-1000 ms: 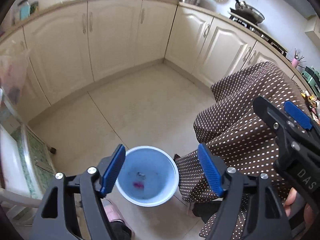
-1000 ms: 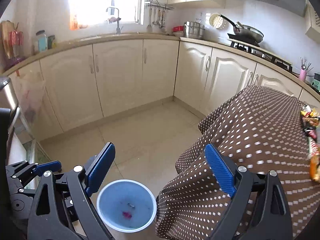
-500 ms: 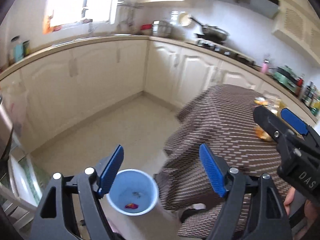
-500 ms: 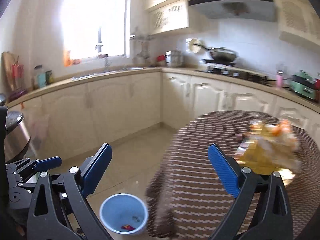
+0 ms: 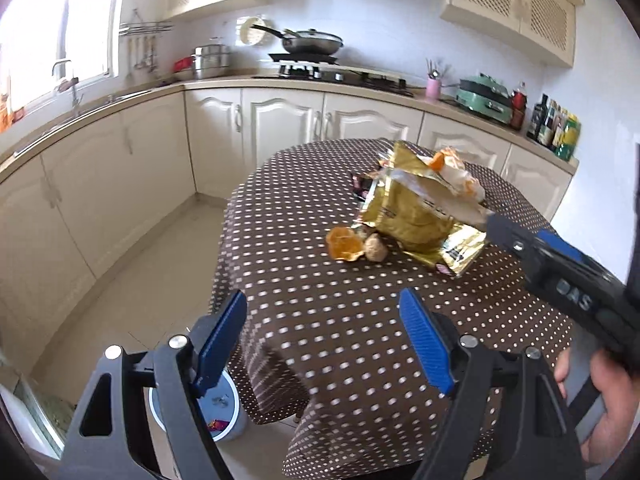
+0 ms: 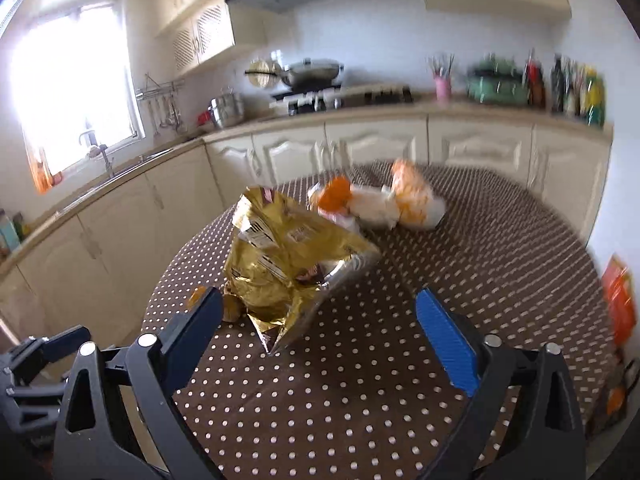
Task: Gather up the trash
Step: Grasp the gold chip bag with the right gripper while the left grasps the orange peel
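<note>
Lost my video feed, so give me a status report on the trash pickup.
Left gripper and right gripper open, empty. Gold snack bag, orange peel on table, untouched. Bin on floor. Nothing blocking.

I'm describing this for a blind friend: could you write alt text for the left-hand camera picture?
An open left gripper hovers over a round table in a brown dotted cloth, where a crumpled gold bag, an orange peel and other wrappers lie. A blue bin stands on the floor below, and the right gripper enters from the right.
</note>
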Action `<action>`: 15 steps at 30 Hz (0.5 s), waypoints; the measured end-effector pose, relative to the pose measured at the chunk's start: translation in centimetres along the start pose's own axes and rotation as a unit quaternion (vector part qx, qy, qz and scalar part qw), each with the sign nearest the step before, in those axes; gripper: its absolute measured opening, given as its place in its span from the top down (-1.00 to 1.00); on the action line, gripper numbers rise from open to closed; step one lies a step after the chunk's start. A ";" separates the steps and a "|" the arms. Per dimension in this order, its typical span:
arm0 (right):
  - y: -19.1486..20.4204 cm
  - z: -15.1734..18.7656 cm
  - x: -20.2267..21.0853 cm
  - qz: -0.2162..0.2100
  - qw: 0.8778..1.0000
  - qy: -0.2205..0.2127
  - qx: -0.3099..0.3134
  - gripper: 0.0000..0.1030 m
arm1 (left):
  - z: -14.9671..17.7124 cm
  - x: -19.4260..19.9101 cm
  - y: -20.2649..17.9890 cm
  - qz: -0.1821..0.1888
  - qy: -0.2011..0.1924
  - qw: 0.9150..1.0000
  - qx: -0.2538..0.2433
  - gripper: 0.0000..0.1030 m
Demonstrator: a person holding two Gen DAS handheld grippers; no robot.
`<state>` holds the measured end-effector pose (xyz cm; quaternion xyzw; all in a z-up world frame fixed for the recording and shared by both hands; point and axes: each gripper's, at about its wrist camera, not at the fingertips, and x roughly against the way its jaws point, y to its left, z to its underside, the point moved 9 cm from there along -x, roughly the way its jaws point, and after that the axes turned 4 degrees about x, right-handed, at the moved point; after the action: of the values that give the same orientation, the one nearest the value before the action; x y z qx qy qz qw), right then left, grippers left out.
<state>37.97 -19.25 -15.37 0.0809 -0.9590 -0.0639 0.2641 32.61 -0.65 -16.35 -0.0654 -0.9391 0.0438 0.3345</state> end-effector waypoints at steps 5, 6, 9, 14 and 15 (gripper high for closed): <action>-0.8 0.4 -3.0 -0.045 0.998 0.046 -0.027 -0.07 | 0.0 -1.8 -0.8 0.004 0.013 1.000 -0.008 -0.49; -0.8 0.5 -3.7 -0.059 0.996 0.056 -0.036 0.32 | -0.2 -2.1 -1.0 0.005 0.014 1.000 -0.010 -0.49; -1.1 0.7 -4.3 -0.068 0.994 0.064 -0.051 0.83 | -0.6 -3.1 -1.5 0.006 0.018 1.000 -0.017 -0.49; -1.4 0.1 -3.1 -0.047 0.998 0.029 -0.040 0.88 | -1.2 -5.6 -1.1 -0.001 0.032 0.999 -0.014 -0.48; -1.7 0.1 -3.0 -0.046 0.998 0.025 -0.044 0.89 | -1.3 -6.0 -0.7 -0.005 0.035 0.999 -0.010 -0.48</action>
<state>40.62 -20.31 -17.19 0.1153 -0.9435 -0.1162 0.2881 37.99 -2.24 -19.04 -0.0656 -0.9275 0.0305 0.3667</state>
